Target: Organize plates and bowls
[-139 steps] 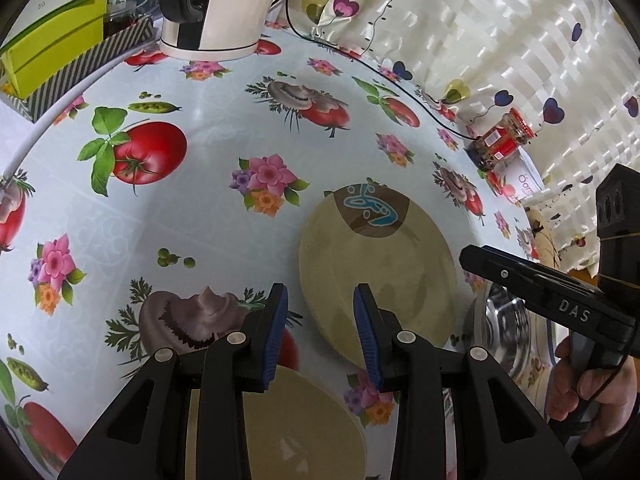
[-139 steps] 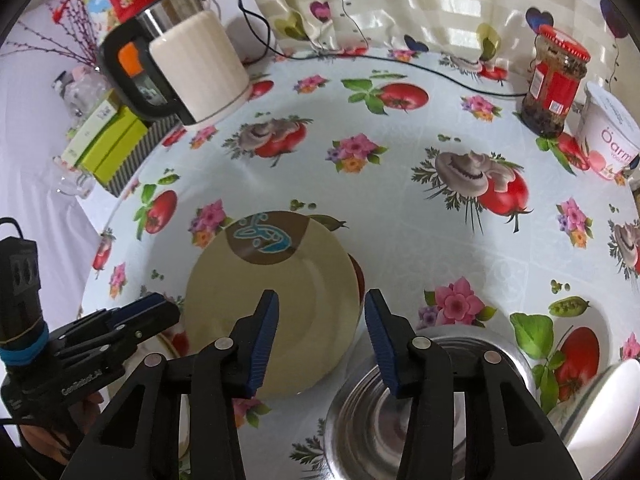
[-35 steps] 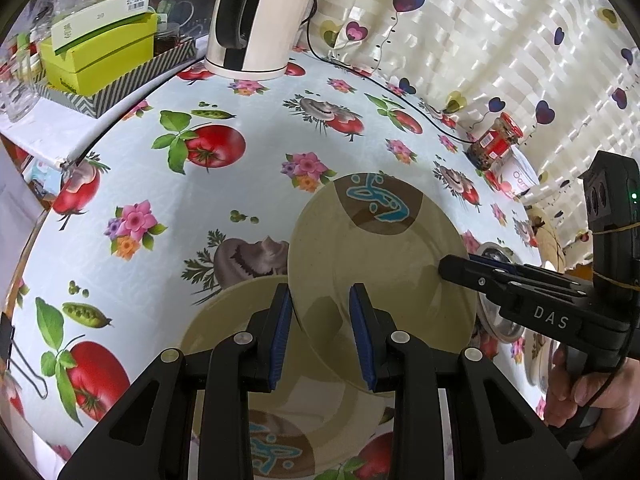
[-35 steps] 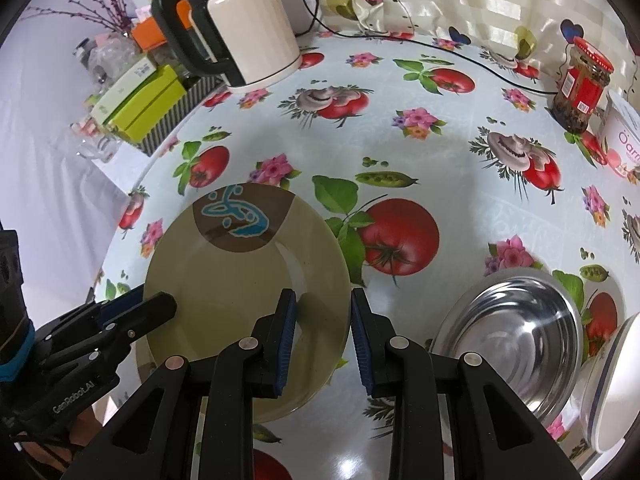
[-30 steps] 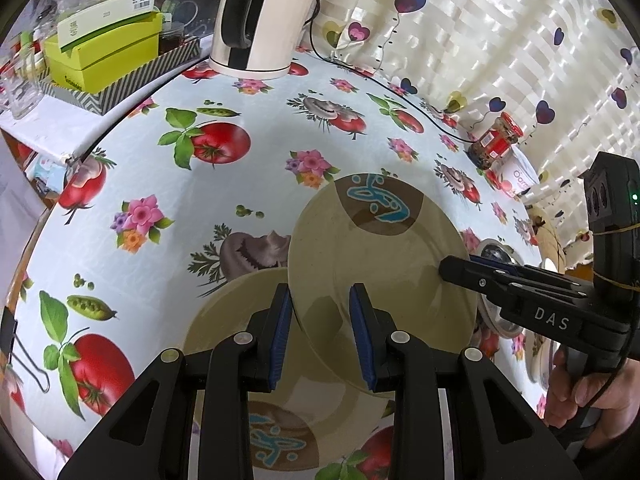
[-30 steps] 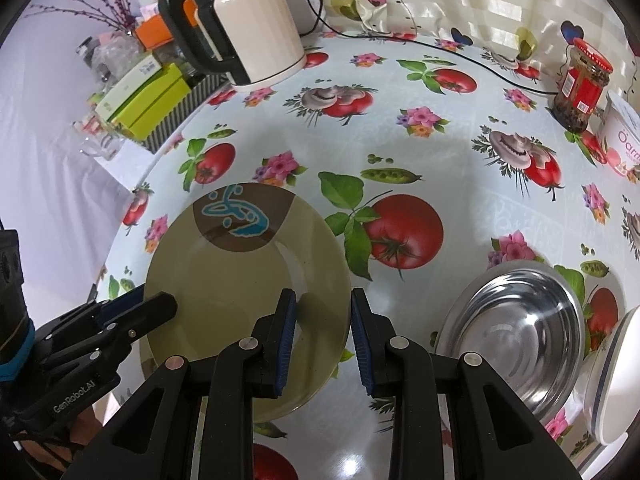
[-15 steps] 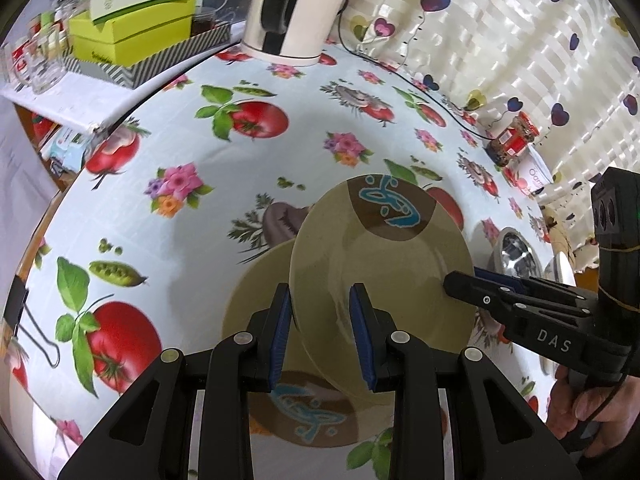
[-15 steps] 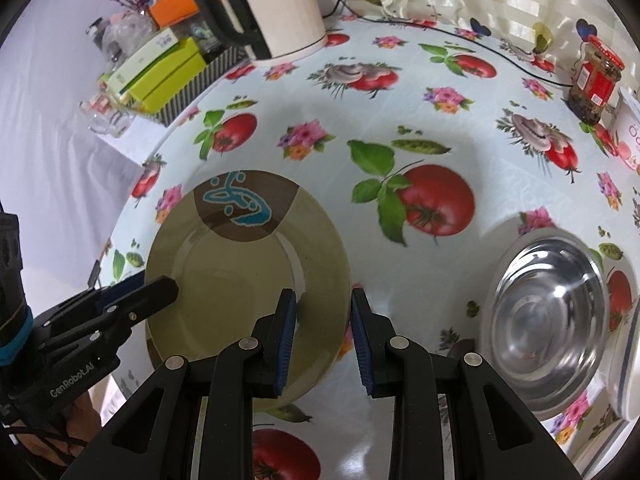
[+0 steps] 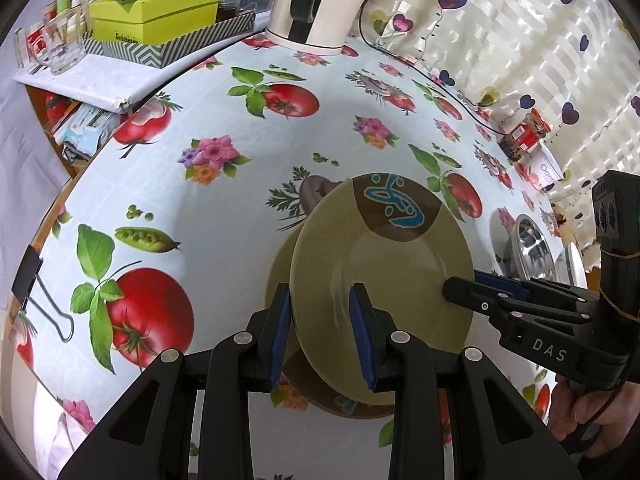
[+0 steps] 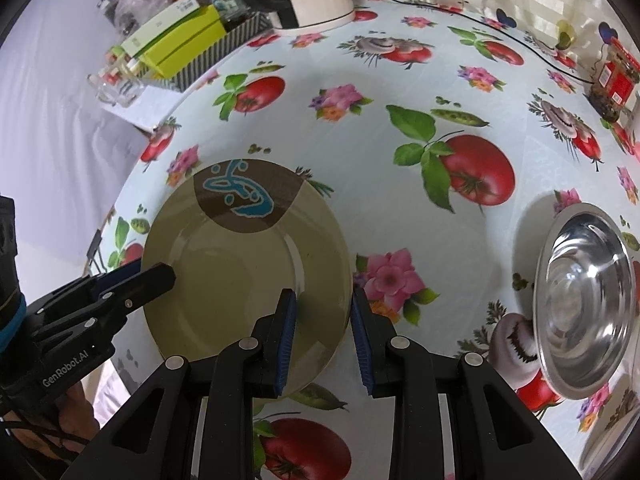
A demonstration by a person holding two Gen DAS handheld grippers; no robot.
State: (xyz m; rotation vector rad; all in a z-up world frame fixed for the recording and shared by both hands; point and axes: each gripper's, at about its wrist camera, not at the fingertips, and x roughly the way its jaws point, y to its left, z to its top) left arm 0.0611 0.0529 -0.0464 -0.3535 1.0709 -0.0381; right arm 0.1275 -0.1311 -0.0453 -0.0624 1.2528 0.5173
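Observation:
An olive plate (image 9: 384, 272) with a brown patch and a blue design hangs tilted just above the table, held at two sides of its rim. My left gripper (image 9: 318, 320) is shut on its near-left rim, also seen in the right wrist view as the left gripper (image 10: 160, 276). My right gripper (image 10: 322, 312) is shut on the plate (image 10: 240, 272) at its right rim. A second plate of the same kind (image 9: 280, 268) lies flat on the tablecloth underneath, mostly covered. A steel bowl (image 10: 584, 312) rests to the right.
A white kettle (image 9: 320, 0) and yellow-green boxes (image 9: 156, 12) stand at the back left. A red-lidded jar (image 10: 612, 76) and a white tub (image 9: 548, 168) are at the far right, with a black cable behind. A binder clip (image 9: 36, 292) grips the table's left edge.
Both grippers have carried the olive plate leftward and lower, over the second plate, which is now mostly hidden. The steel bowl has slid toward the right of both views.

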